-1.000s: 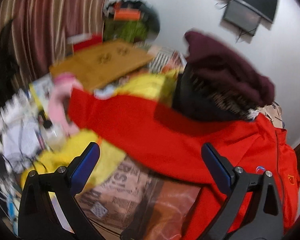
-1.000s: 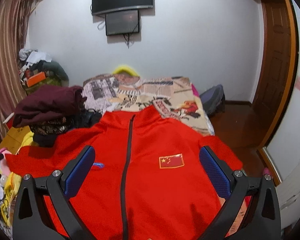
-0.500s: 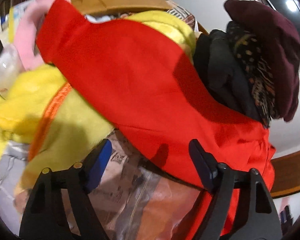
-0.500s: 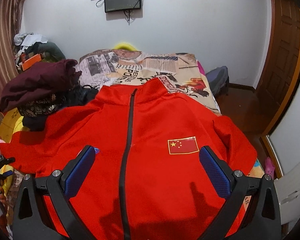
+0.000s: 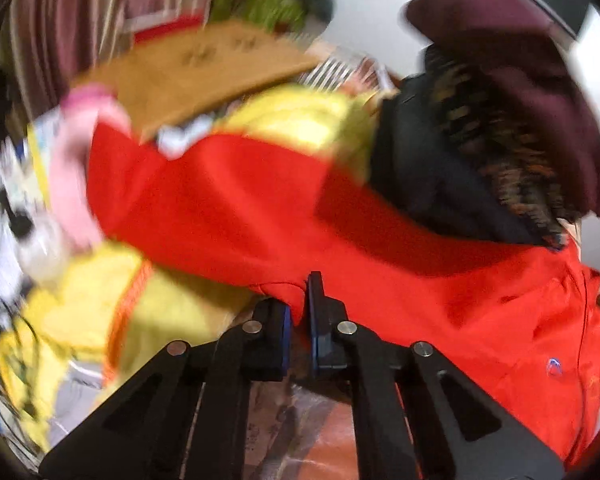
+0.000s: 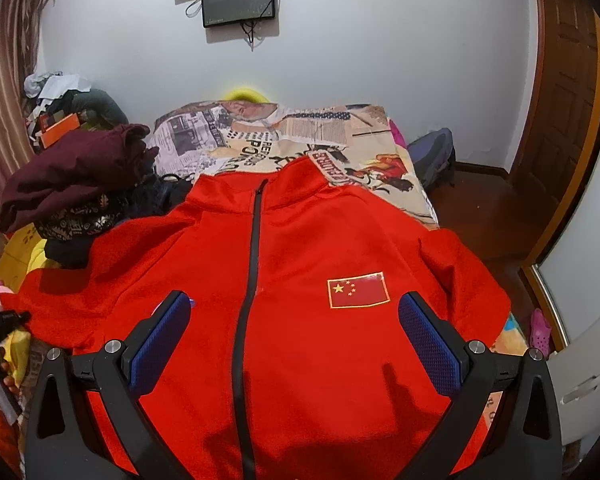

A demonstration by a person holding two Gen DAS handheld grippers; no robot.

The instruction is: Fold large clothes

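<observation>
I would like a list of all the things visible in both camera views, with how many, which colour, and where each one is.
jacket: one, red, spread flat on the bed, zip closed
flag patch: one, red and yellow, on the jacket's chest
bed cover: one, newspaper print, beyond the collar
clothes pile: one, maroon and dark, beside the jacket's sleeve
yellow cloth: one, under the sleeve
screens: two, black, on the wall
door: one, brown wood, far side
left gripper: one, black, blue pads, jaws shut on the sleeve's edge
right gripper: one, jaws open above the jacket
</observation>
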